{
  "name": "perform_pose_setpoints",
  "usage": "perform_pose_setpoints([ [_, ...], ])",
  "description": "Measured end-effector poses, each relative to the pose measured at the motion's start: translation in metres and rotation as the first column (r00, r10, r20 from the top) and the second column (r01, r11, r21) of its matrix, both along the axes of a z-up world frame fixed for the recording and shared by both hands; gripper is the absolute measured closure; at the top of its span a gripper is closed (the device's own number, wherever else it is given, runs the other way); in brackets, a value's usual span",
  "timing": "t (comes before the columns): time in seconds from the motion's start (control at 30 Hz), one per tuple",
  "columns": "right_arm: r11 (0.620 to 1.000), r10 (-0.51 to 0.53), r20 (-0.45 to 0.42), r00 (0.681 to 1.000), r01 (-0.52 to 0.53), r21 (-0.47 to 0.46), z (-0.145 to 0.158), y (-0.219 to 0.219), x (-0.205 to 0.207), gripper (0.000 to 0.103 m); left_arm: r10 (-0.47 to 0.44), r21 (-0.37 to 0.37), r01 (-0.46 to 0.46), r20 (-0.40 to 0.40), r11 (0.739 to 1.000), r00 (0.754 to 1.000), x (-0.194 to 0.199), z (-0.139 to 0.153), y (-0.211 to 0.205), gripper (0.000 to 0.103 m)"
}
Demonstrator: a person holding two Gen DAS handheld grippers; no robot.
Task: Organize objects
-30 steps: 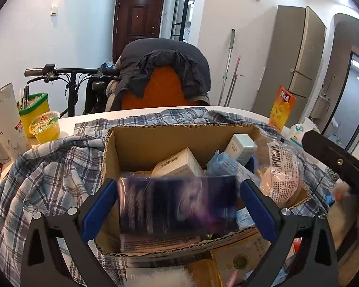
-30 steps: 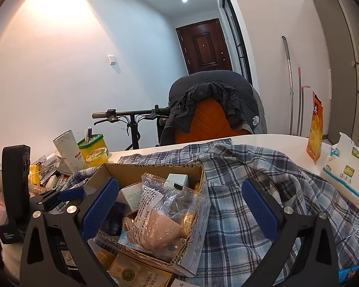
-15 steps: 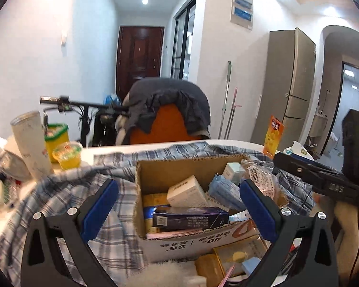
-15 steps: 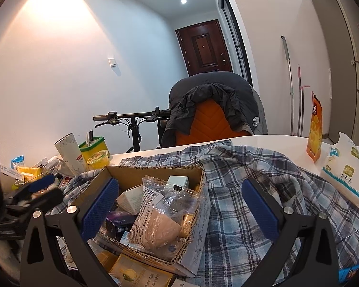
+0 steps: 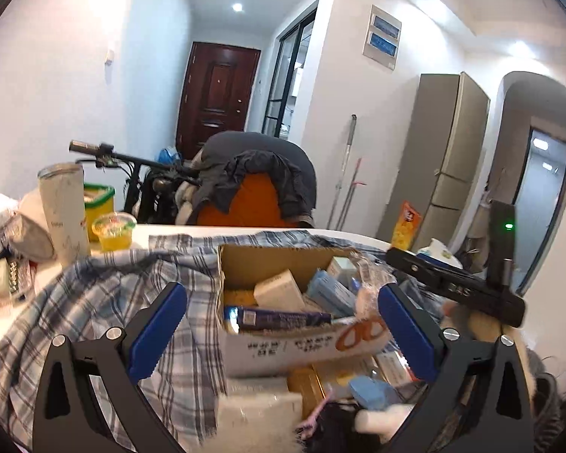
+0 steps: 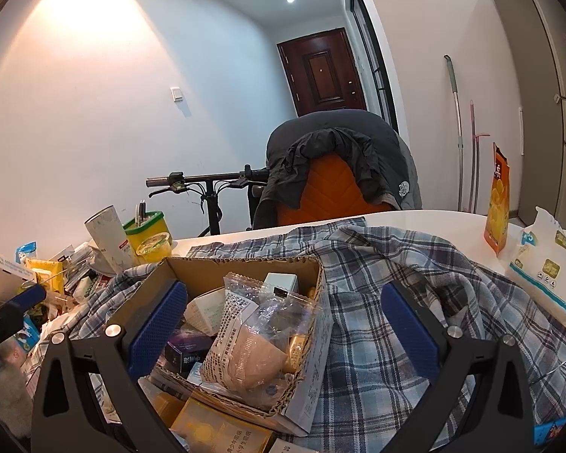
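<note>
An open cardboard box [image 5: 283, 343] stuffed with small packages sits on a plaid shirt [image 5: 94, 302]. A dark purple carton [image 5: 279, 317] lies flat inside it, near the front wall. My left gripper [image 5: 282, 302] is open and empty, hanging just in front of the box. In the right wrist view the same cardboard box [image 6: 245, 262] is at lower left, with a clear bag of bread [image 6: 245, 347] and the purple carton [image 6: 188, 351] inside. My right gripper [image 6: 283, 294] is open and empty over the box's right edge and the shirt [image 6: 377, 302].
A white tumbler [image 5: 64, 211], a yellow cup [image 5: 113, 230] and loose clutter crowd the table's left. An orange snack bag [image 6: 496, 196] and a tissue pack [image 6: 547, 275] stand at right. More packets lie before the box. A jacket-draped chair [image 5: 256, 173] stands behind.
The purple carton that was between my left fingers now lies in the cardboard box. My left gripper has drawn back from the box. The right gripper has barely moved.
</note>
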State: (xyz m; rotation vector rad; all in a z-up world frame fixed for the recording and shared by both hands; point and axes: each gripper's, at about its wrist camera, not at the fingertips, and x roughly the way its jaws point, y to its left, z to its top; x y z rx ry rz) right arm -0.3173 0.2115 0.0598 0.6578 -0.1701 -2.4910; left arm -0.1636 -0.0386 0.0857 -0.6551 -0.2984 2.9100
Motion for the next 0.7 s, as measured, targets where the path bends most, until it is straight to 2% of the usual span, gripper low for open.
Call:
perform_pose_setpoints([
  [0.1,1.000,0.002,0.002,1.000,-0.002,0.004,-0.001,0.000,0.000,0.000,0.007,0.015,-0.007,0.005,1.000,1.000,0.007,-0.005,-0.011,0.000],
  [0.23,1.000,0.006,0.001,1.000,-0.006,0.014,-0.002,-0.002,0.000,0.000,0.132,-0.055,-0.134,-0.025,0.989,0.991,0.010,-0.011,-0.022,0.000],
  [0.3,1.000,0.009,-0.004,1.000,-0.009,0.014,-0.001,-0.002,0.001,0.000,0.157,-0.038,-0.158,-0.007,0.987,0.988,0.007,-0.016,-0.027,0.000],
  [0.4,1.000,0.002,-0.021,1.000,-0.002,0.021,0.002,-0.002,0.004,0.000,0.157,-0.035,-0.157,0.013,0.987,0.987,0.007,-0.022,-0.027,0.000],
  [0.53,0.999,0.023,-0.020,1.000,-0.022,0.045,0.001,-0.009,0.005,0.000,0.157,-0.078,-0.158,-0.023,0.984,0.987,0.013,-0.023,-0.017,0.000],
  [0.7,0.989,0.023,-0.047,0.999,-0.016,0.146,-0.005,-0.026,0.010,0.000,0.155,-0.089,-0.157,-0.039,0.984,0.987,0.012,-0.027,-0.003,0.000],
])
